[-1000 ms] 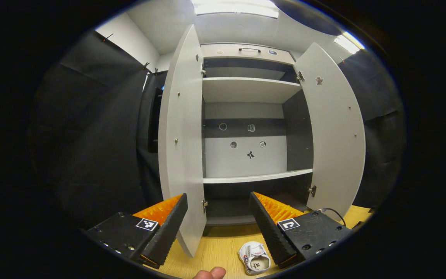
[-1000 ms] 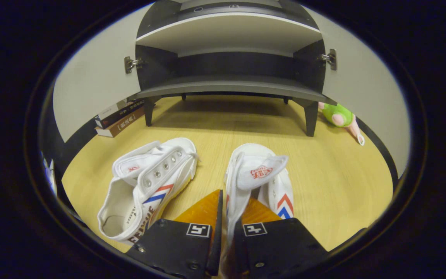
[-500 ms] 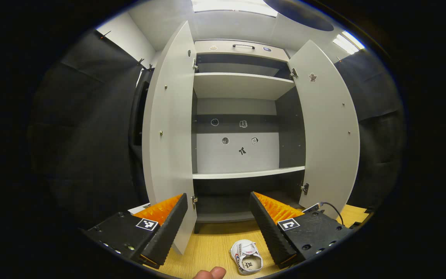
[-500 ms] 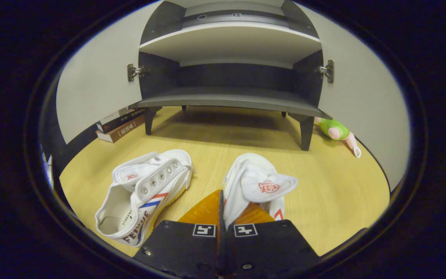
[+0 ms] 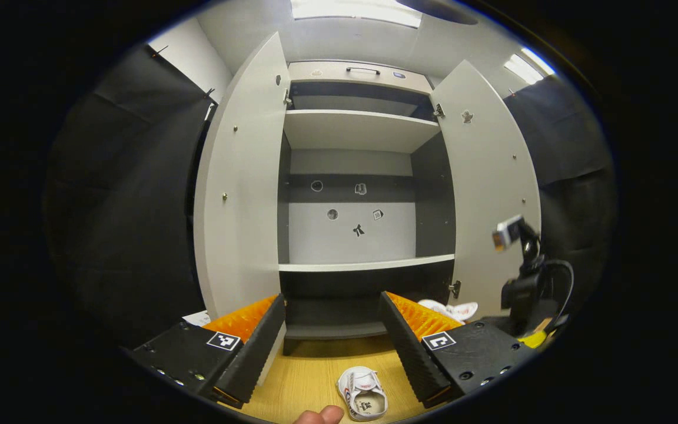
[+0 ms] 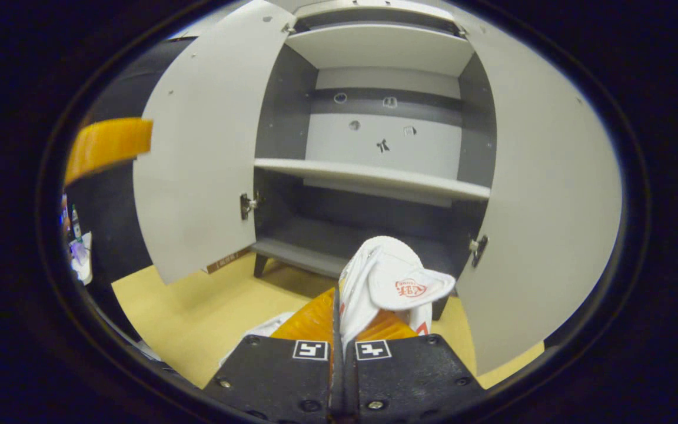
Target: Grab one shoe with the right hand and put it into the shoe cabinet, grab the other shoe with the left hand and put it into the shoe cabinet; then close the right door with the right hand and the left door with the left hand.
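The white shoe cabinet (image 5: pixel 368 266) stands with both doors open and bare shelves. My left gripper (image 5: pixel 332 300) is open and empty, facing the cabinet's lower part. One white shoe (image 5: pixel 364 396) with red and blue stripes lies on the wooden floor below it. My right gripper (image 6: pixel 337 300) is shut on the side wall of the other white shoe (image 6: pixel 392 285), held in the air before the cabinet's bottom shelf (image 6: pixel 309 250). In the left gripper view this lifted shoe (image 5: pixel 455 309) and the right gripper's body (image 5: pixel 521 294) show at the right, near the right door (image 5: pixel 486 194).
The left door (image 6: pixel 203 165) and right door (image 6: pixel 545 206) swing out to either side of the opening. Books (image 6: pixel 224 259) lie on the floor under the left door. A finger (image 6: pixel 109 144) of the left gripper shows at the upper left. A thumb (image 5: pixel 318 416) shows at the bottom.
My right gripper has lifted its shoe off the floor and tilted up toward the cabinet's shelves. It has come into the left gripper view at the right. The left gripper stays open.
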A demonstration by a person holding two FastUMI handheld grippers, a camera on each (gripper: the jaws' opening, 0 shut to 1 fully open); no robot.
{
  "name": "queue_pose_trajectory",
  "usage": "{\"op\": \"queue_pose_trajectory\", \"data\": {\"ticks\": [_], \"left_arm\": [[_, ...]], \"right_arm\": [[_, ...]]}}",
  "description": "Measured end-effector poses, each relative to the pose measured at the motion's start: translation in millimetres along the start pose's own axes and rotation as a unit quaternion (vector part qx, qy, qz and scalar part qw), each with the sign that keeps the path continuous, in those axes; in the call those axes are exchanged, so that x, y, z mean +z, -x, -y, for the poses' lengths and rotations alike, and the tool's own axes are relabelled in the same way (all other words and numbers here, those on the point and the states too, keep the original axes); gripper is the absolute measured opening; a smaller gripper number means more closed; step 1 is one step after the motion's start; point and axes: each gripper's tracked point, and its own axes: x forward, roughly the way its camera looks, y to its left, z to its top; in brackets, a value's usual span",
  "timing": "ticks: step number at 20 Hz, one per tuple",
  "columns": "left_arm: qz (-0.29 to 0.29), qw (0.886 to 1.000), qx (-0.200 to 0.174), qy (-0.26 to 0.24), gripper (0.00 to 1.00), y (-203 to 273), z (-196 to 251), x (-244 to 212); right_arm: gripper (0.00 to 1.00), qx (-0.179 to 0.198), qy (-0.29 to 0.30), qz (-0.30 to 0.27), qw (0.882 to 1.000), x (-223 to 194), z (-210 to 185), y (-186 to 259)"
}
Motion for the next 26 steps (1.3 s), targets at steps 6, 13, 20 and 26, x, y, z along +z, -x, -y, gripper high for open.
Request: {"op": "queue_pose_trajectory", "data": {"ticks": [6, 13, 20, 26], "left_arm": [[-0.004, 1.000, 0.004, 0.006, 0.96, 5, 2, -4], [-0.010, 1.000, 0.011, 0.012, 0.96, 12, -5, -8], [-0.008, 1.000, 0.028, 0.005, 0.96, 12, -18, -12], [-0.017, 0.999, 0.041, 0.007, 0.96, 5, -33, -20]], "right_arm": [[0.04, -0.007, -0.007, 0.037, 0.999, 126, 31, -33], [0.04, -0.059, 0.031, -0.011, 0.998, 208, 98, -149], [0.04, -0.072, 0.030, -0.138, 0.987, 193, 121, -242], [0.04, -0.074, 0.057, -0.197, 0.976, 169, 123, -270]]}}
